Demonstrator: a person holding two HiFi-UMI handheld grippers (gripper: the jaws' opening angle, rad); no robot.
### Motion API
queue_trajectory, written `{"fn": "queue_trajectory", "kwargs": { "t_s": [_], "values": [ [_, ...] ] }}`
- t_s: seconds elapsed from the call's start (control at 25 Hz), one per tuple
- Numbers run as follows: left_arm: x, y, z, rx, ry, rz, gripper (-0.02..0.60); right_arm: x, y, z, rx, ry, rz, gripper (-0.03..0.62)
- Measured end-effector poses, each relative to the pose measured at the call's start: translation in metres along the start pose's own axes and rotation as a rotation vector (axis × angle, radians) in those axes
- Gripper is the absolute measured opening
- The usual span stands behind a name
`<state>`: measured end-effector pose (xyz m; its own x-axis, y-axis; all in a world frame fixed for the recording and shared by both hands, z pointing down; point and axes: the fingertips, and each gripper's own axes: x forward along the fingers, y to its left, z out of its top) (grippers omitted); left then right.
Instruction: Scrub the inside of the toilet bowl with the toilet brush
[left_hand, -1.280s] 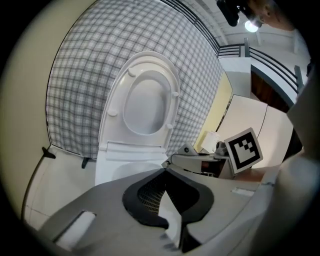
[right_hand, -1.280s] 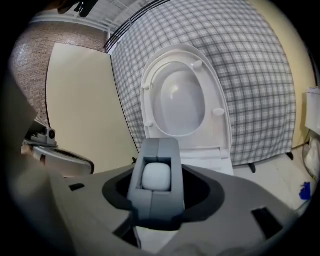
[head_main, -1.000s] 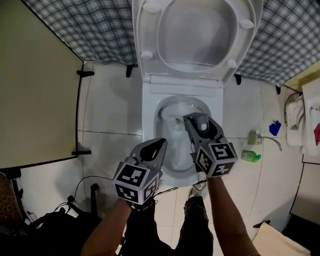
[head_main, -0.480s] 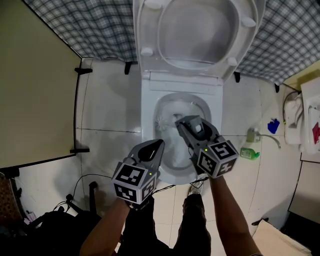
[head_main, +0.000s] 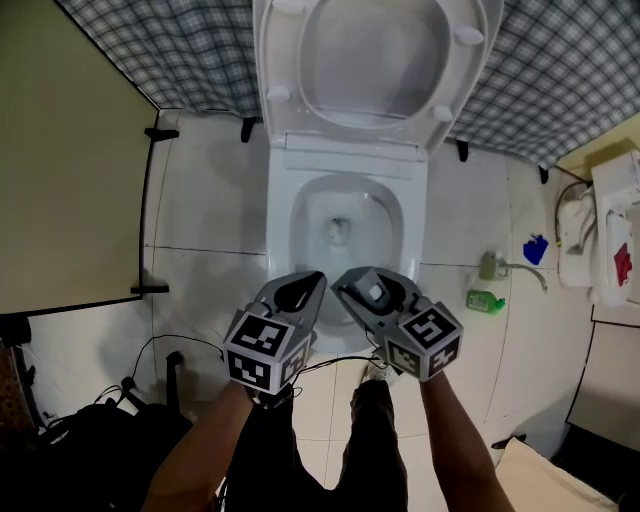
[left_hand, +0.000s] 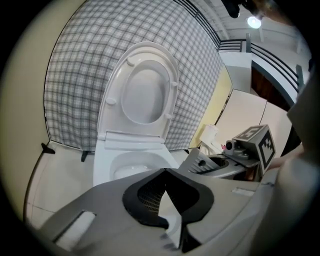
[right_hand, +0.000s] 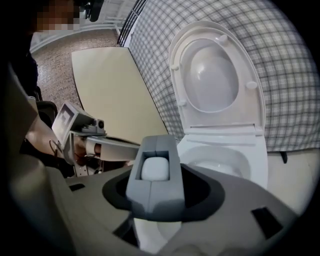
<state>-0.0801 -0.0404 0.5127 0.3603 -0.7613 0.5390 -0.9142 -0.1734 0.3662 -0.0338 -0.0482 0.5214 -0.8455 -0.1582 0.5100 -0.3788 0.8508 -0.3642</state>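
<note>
The white toilet (head_main: 280, 235) stands with its seat and lid (head_main: 370, 50) raised, and its bowl (right_hand: 220, 157) lies open. My right gripper (head_main: 345, 283) hovers at the bowl's front rim, shut on the white end of the toilet brush handle (right_hand: 155, 168). The rest of the handle is hidden under the jaws. A small pale shape (head_main: 338, 232) lies low in the bowl; I cannot tell whether it is the brush head. My left gripper (head_main: 305, 288) hangs beside the right one, over the front rim, shut with nothing in it (left_hand: 165, 172).
A beige panel (head_main: 70, 180) stands on the left and a checked wall (head_main: 170, 50) behind the toilet. On the floor to the right are a green bottle (head_main: 485, 300), a water valve (head_main: 492, 266) and a blue item (head_main: 533, 250). Cables (head_main: 165, 360) lie at the left.
My right gripper has drawn back with the brush from over the bowl to its front rim. The brush head no longer shows at the bowl's left side. The left gripper has barely moved.
</note>
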Motion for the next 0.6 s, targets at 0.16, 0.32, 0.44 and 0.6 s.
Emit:
{"fn": "queue_trajectory", "kwargs": {
  "t_s": [0.16, 0.32, 0.44, 0.6],
  "values": [
    [-0.005, -0.003, -0.011, 0.003, 0.015, 0.018, 0.011, -0.027, 0.009, -0.017, 0.008, 0.027, 0.019, 0.21],
    [-0.009, -0.008, -0.018, -0.005, 0.023, 0.035, 0.011, -0.046, 0.006, -0.025, 0.02, 0.037, 0.01, 0.21],
    [-0.01, -0.01, -0.02, -0.008, 0.024, 0.036, 0.011, -0.046, 0.004, -0.029, 0.036, 0.028, -0.011, 0.21],
    [-0.013, -0.012, -0.023, -0.006, 0.024, 0.027, 0.011, -0.036, 0.007, -0.03, 0.052, 0.003, -0.033, 0.21]
  ]
}}
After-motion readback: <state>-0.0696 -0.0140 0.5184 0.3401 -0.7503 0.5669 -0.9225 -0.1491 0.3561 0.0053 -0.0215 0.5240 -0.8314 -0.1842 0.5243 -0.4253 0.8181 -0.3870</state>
